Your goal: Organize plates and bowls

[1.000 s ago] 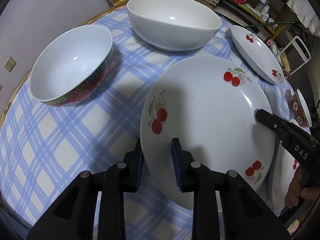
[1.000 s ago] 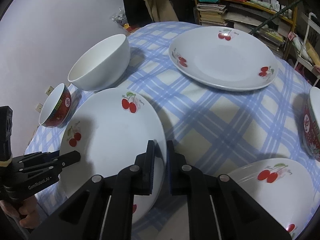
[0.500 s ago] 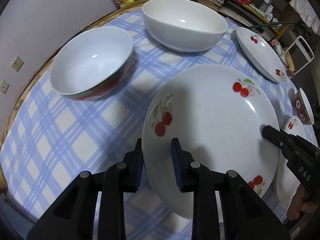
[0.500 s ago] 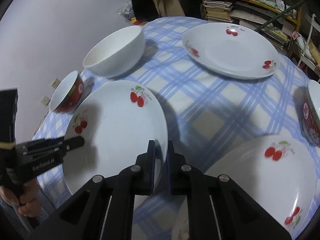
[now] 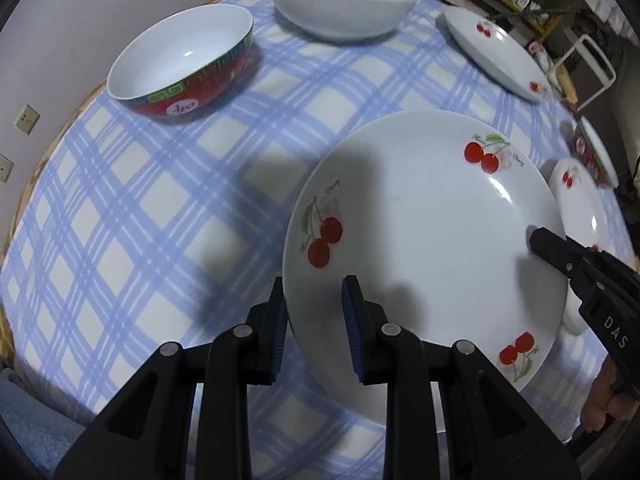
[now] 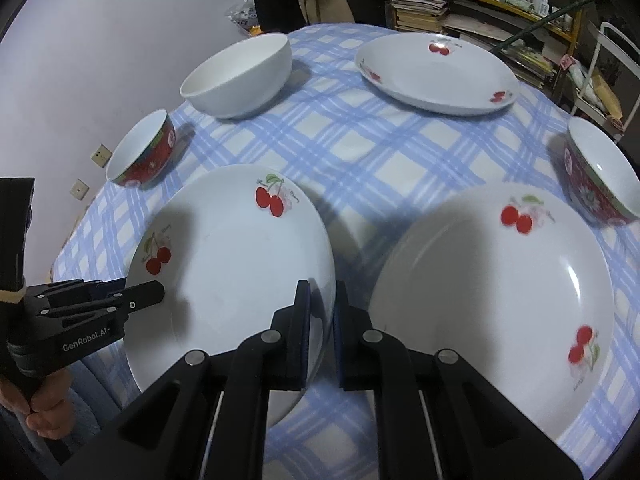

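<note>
A white cherry plate (image 5: 424, 240) is held off the blue-checked tablecloth (image 5: 160, 220) by both grippers. My left gripper (image 5: 314, 312) is shut on its near-left rim. My right gripper (image 6: 320, 316) is shut on its opposite rim and shows in the left wrist view (image 5: 560, 256). The same held plate (image 6: 232, 264) shows in the right wrist view, just left of a second cherry plate (image 6: 492, 304) lying on the cloth. A third cherry plate (image 6: 436, 72) lies at the far side.
A large white bowl (image 6: 240, 76) and a red-patterned bowl (image 6: 144, 152) stand at the far left. Another red-patterned bowl (image 6: 600, 176) stands at the right edge. Shelves with books (image 6: 420, 8) and a white chair frame (image 6: 616, 60) lie beyond the table.
Both grippers have lifted the cherry plate higher and carried it rightward toward the second cherry plate. The bowls have dropped back in view.
</note>
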